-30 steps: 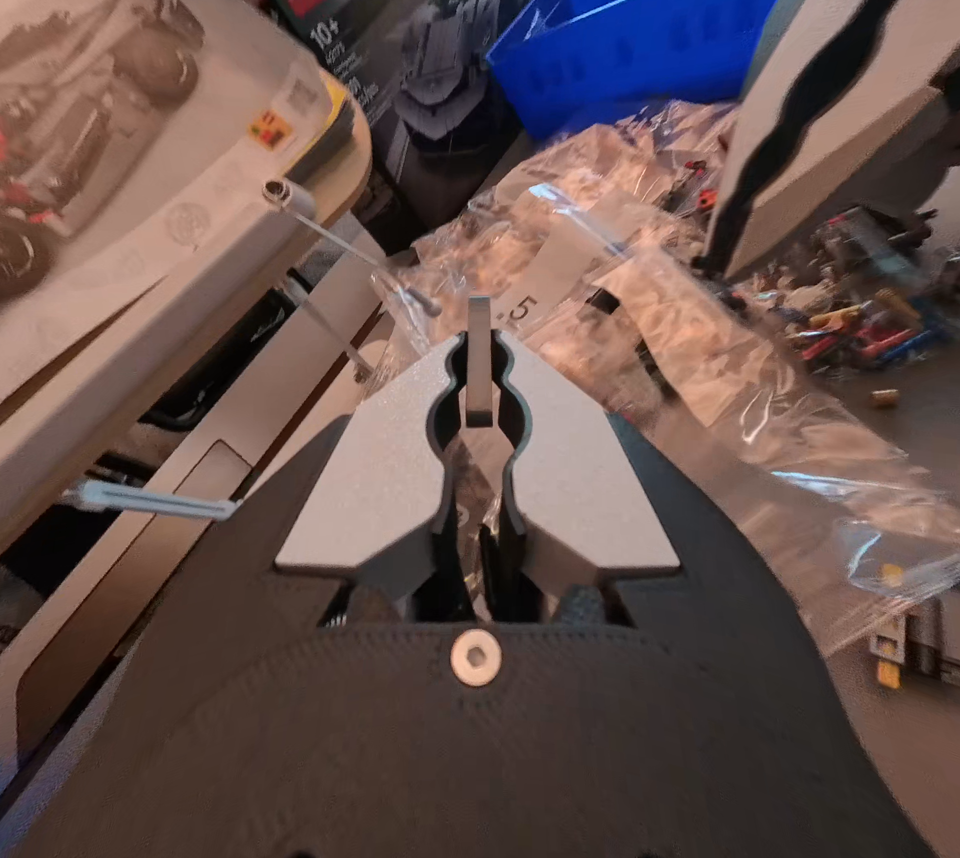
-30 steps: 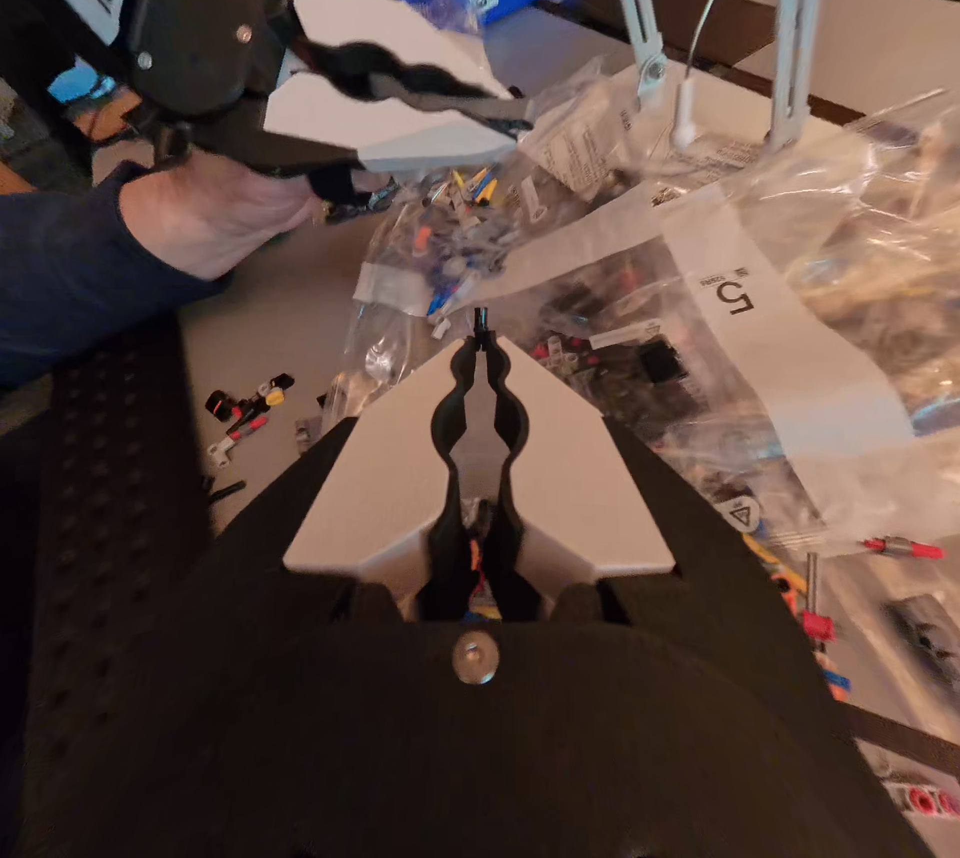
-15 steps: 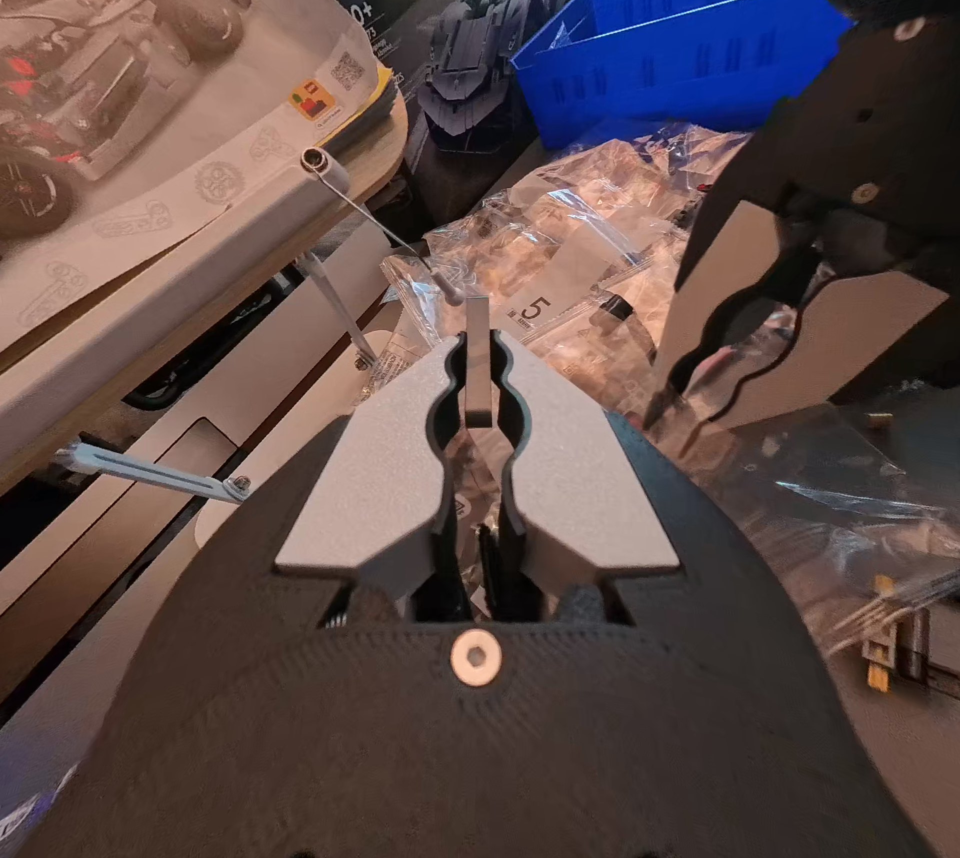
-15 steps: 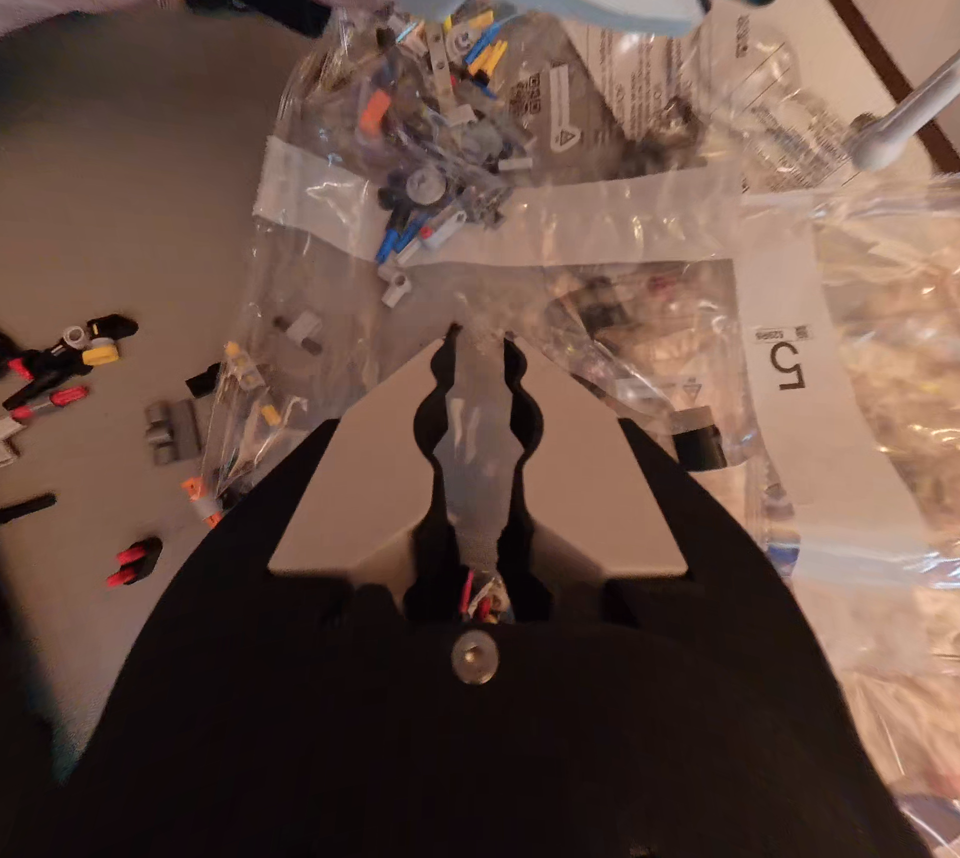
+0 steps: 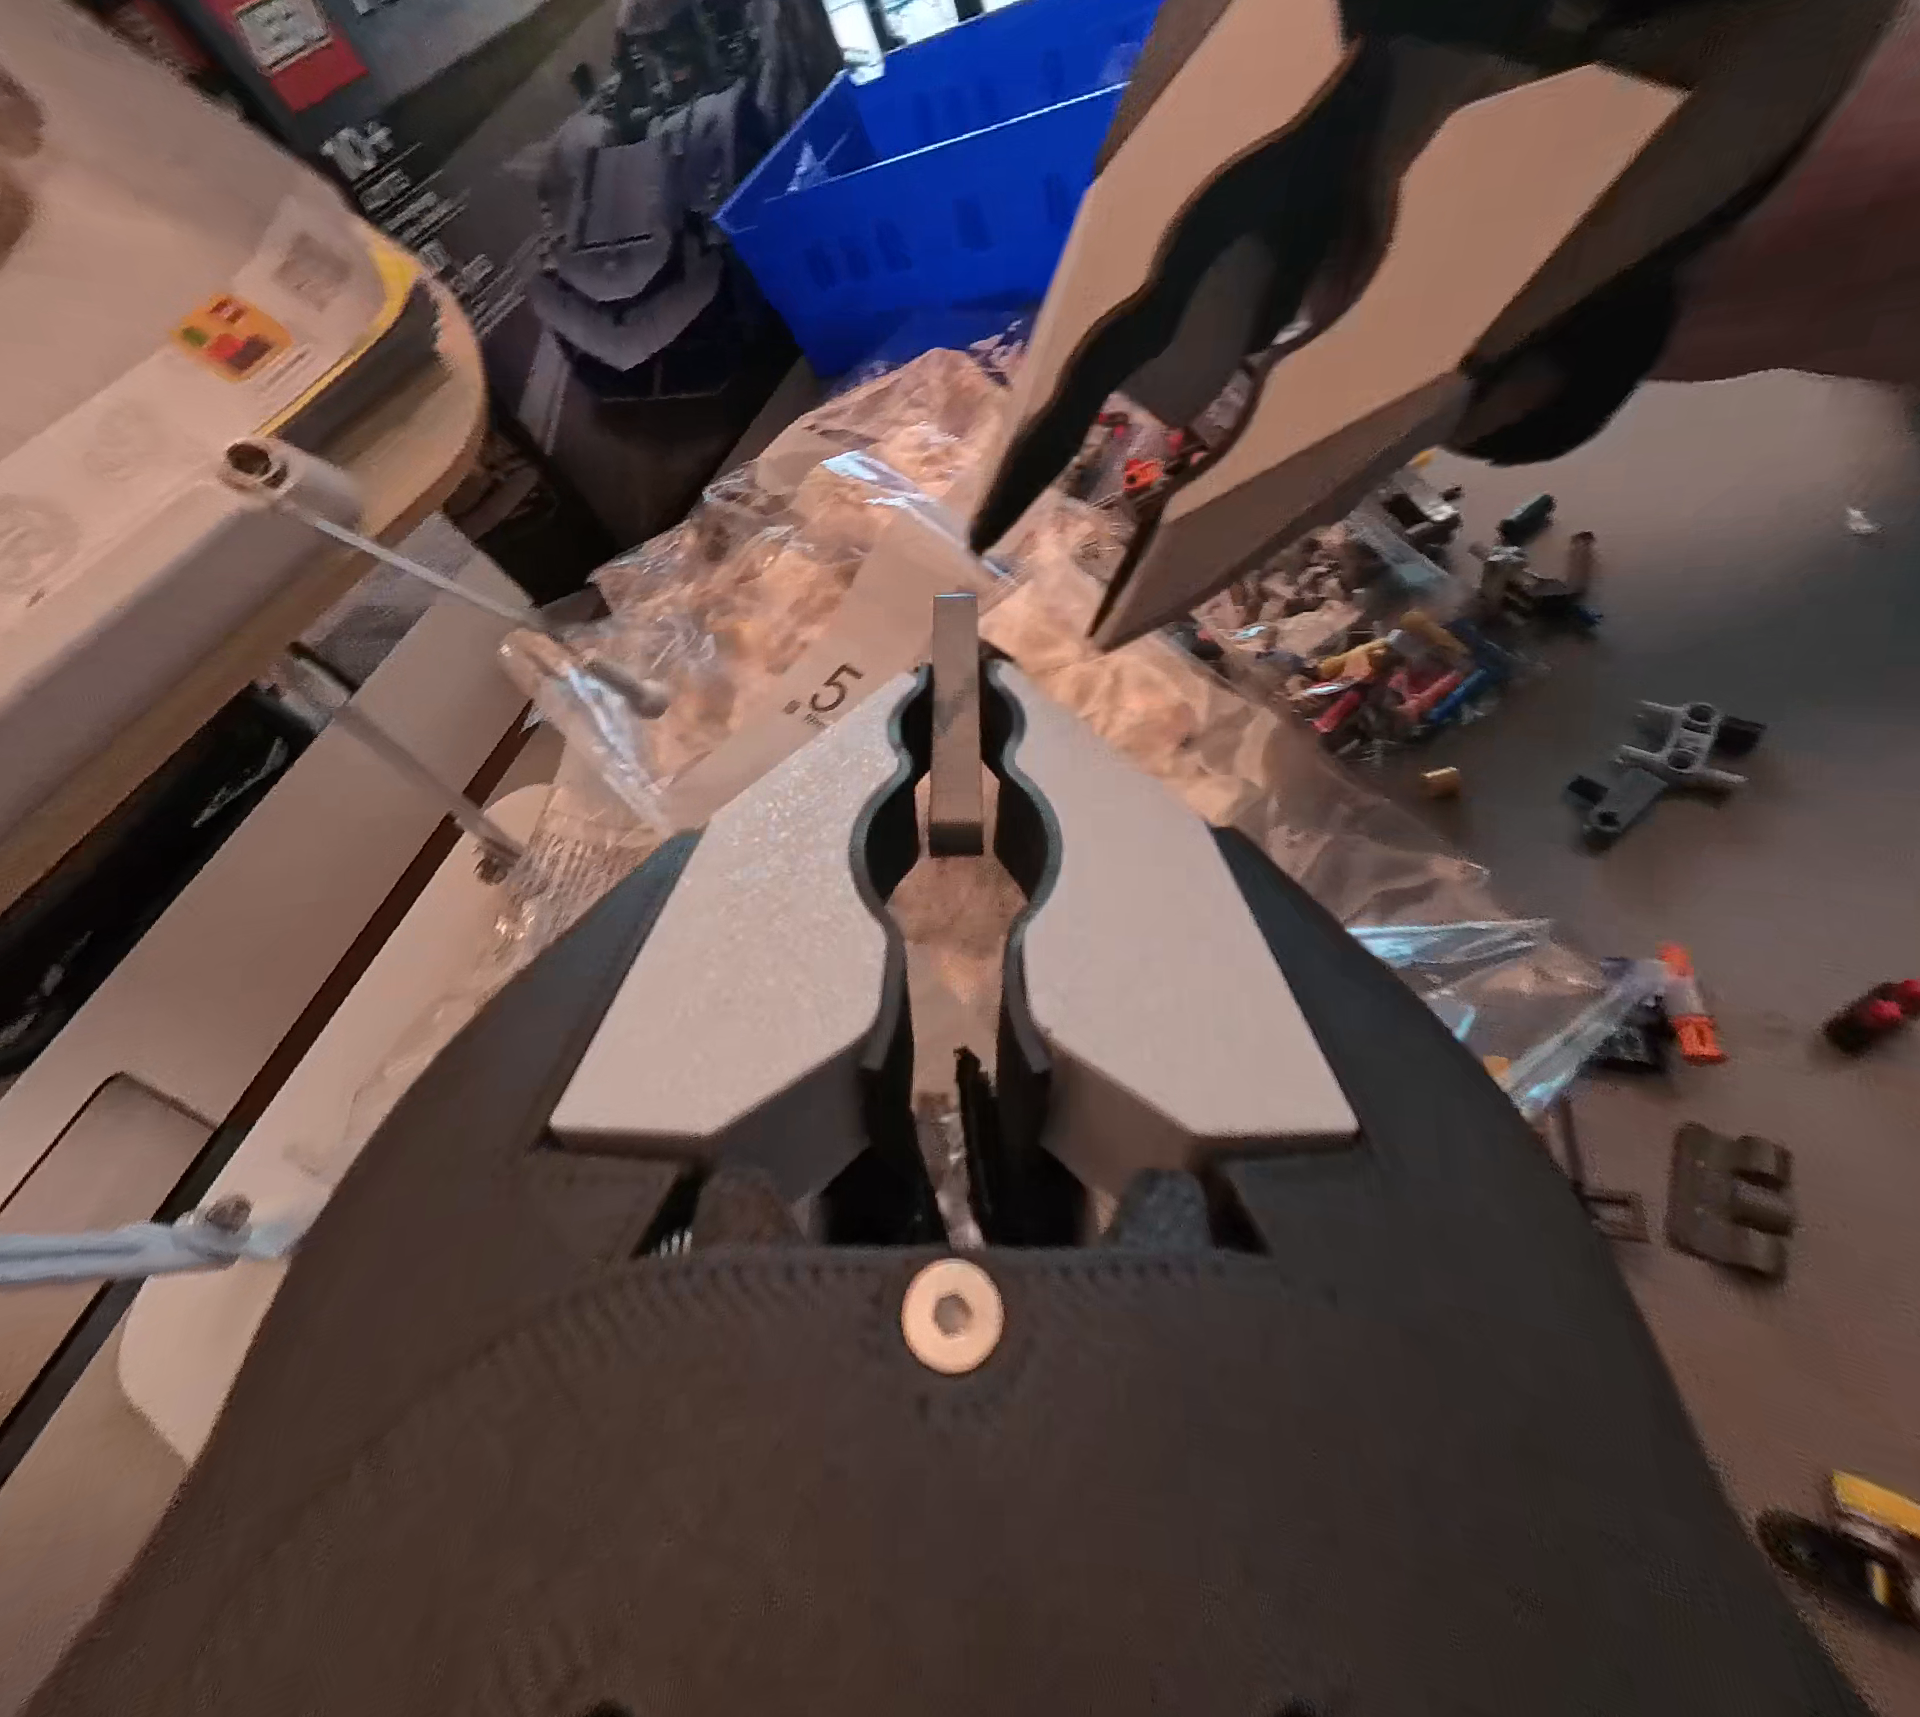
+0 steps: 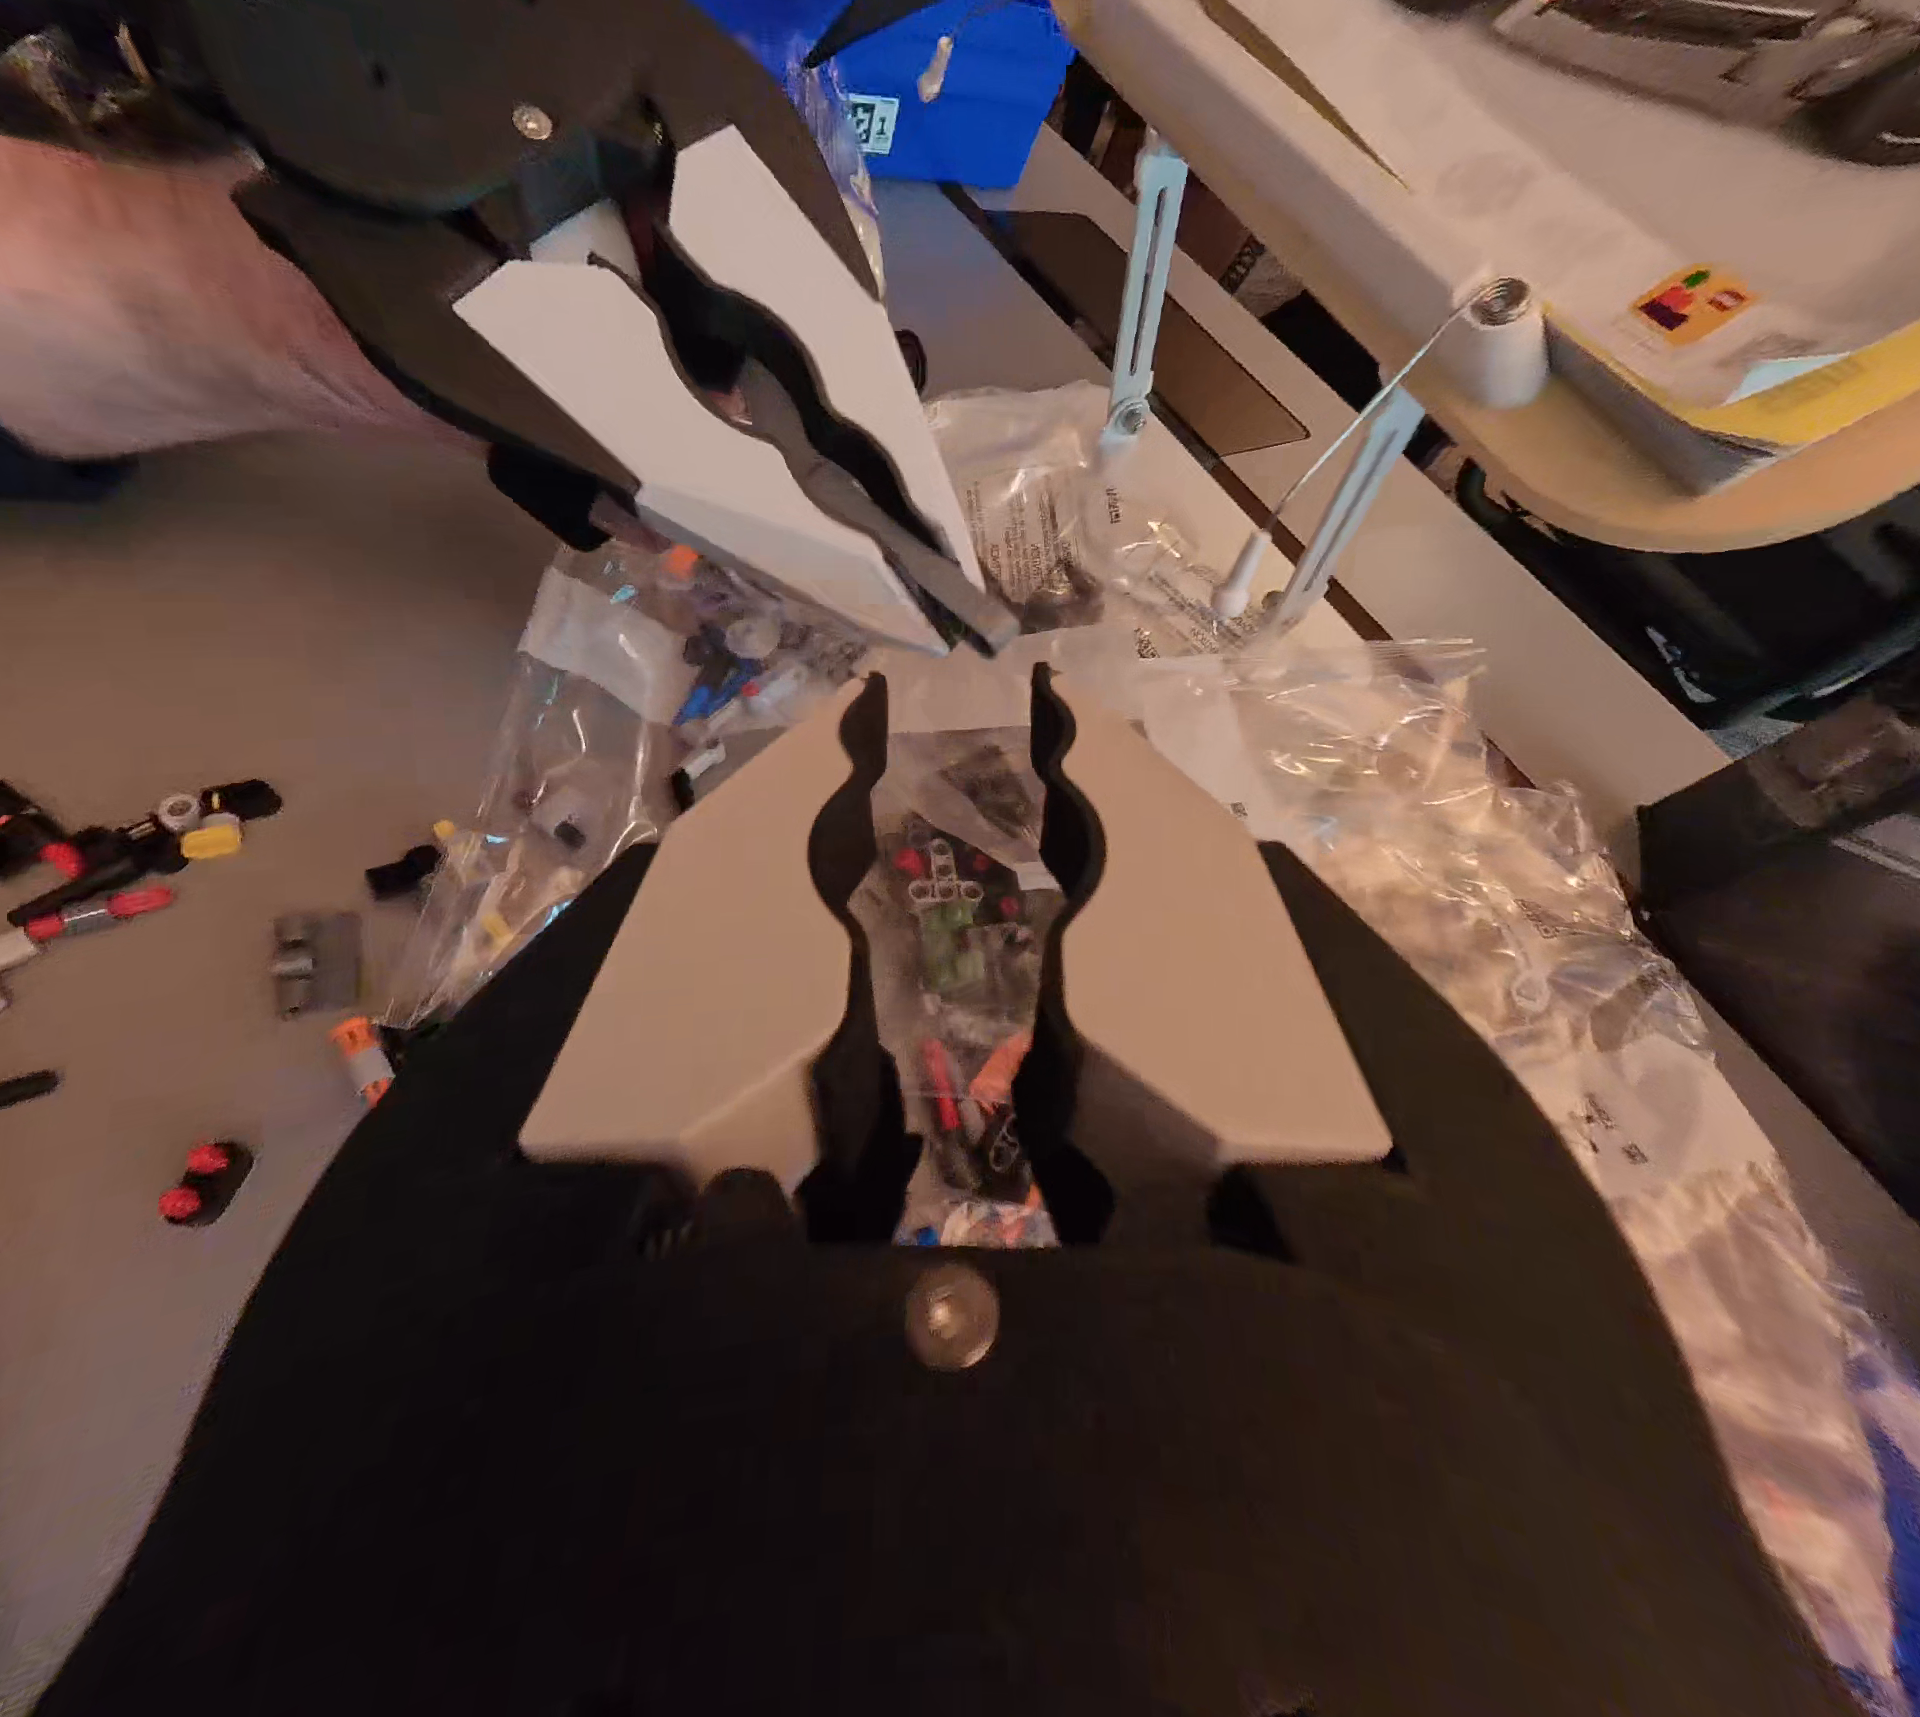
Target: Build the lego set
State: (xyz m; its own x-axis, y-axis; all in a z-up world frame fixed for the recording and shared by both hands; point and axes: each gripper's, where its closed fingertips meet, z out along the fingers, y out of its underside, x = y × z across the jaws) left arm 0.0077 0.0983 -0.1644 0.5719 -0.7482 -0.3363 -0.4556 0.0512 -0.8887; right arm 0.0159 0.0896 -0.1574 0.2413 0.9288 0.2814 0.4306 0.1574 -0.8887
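My left gripper (image 5: 956, 678) is shut on a flat dark grey Lego beam (image 5: 954, 763) that sticks out past its tips. It also shows in the right wrist view (image 6: 961, 628), pointing down at clear plastic bags of Lego parts (image 6: 1351, 794). My right gripper (image 6: 956, 685) is open and empty, just above the bags, its tips a little short of the beam's end (image 6: 992, 623). In the left wrist view the right gripper (image 5: 1039, 587) hangs open over the bags (image 5: 769, 587), close to the beam's far end.
Loose Lego pieces (image 6: 156, 846) lie on the grey table, also in the left wrist view (image 5: 1392, 680). A blue bin (image 5: 935, 213) and the set's box (image 5: 499, 109) stand behind. An instruction booklet (image 6: 1558, 57) rests on a stand with thin metal arms (image 6: 1143, 296).
My right gripper has opened wider and lifted off the bag, its tips coming up close to the beam's end. My left gripper has kept hold of the beam.
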